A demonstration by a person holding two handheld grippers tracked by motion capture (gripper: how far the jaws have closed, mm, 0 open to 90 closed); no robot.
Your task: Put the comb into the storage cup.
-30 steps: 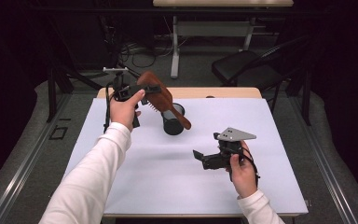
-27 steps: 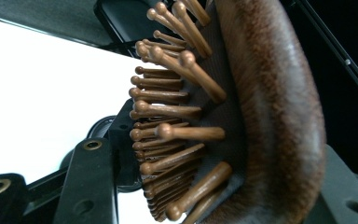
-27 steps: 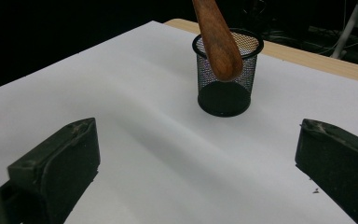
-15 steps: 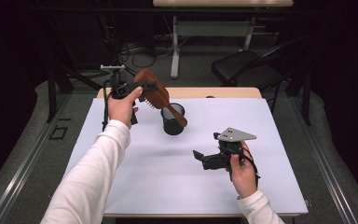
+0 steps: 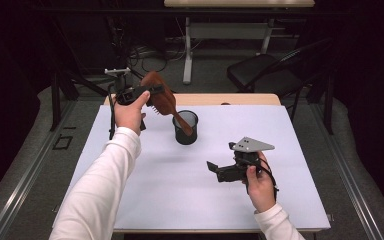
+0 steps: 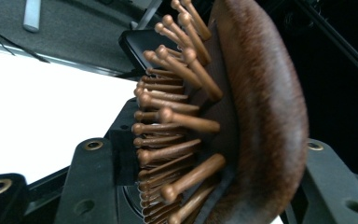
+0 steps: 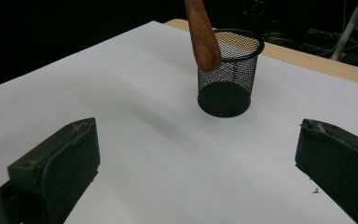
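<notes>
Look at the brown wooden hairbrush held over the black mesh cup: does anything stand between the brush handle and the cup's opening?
Nothing visible does. The left gripper holds the brown wooden hairbrush by its head, handle slanting down at the rim of the black wire-mesh cup. The cup looks empty. The right gripper rests apart, open.

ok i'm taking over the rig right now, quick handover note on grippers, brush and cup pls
Left gripper: shut on the head of the wooden hairbrush, held in the air above the table's far left.
Right gripper: open, holding nothing, low over the white table near its right side.
Mesh cup: upright at mid-table.
Done: brush picked up, its handle angled down at the cup's rim.
Left: likely lower the handle into the cup and release.
</notes>
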